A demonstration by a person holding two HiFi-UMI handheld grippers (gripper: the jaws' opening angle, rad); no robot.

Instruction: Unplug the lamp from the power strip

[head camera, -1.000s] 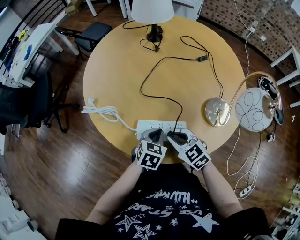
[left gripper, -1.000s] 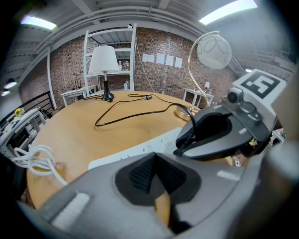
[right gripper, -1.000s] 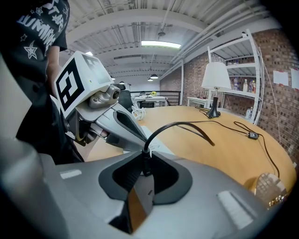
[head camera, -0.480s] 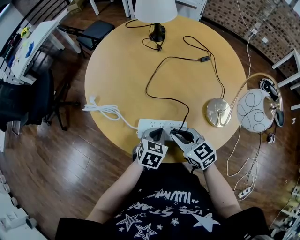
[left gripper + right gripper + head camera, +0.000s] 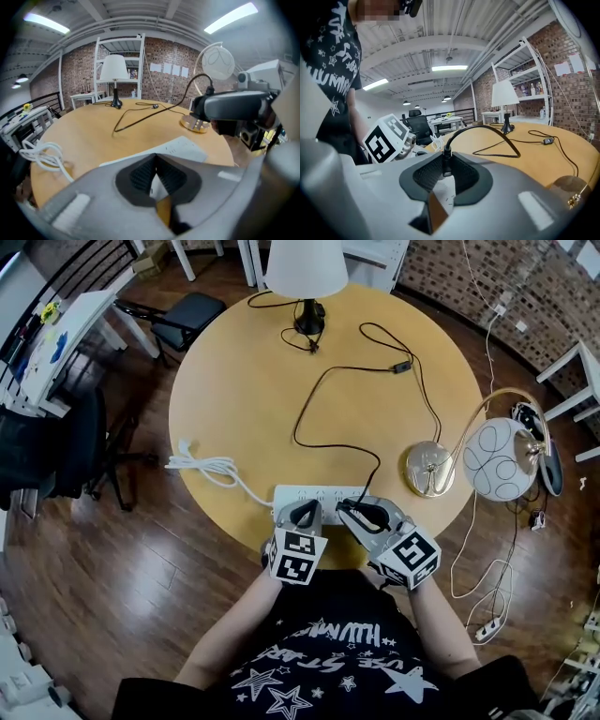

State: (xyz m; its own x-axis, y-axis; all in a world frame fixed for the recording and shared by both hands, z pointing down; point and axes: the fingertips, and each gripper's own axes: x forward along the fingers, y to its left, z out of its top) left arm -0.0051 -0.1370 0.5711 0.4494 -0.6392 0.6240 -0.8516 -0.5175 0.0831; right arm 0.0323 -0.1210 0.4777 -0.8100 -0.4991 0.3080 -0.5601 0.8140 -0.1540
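Note:
The white power strip (image 5: pixel 319 494) lies near the front edge of the round wooden table (image 5: pixel 244 381). My right gripper (image 5: pixel 360 515) is shut on the lamp's black plug (image 5: pixel 446 163); in the left gripper view it holds the plug above the strip (image 5: pixel 180 147). The black cord (image 5: pixel 309 409) runs from the plug across the table to the white-shaded lamp (image 5: pixel 306 268) at the far edge. My left gripper (image 5: pixel 305 514) is shut, its tips resting on the strip's near edge with nothing between them.
A gold lamp base (image 5: pixel 429 469) with a globe shade (image 5: pixel 497 458) stands at the table's right edge. The strip's white cable (image 5: pixel 211 468) coils at the left. An inline switch (image 5: pixel 401 366) sits on the black cord. A chair (image 5: pixel 187 310) stands beyond the table.
My right gripper has drawn back to the right and toward me with the plug, and the cord's near end followed. The left gripper has stayed on the strip.

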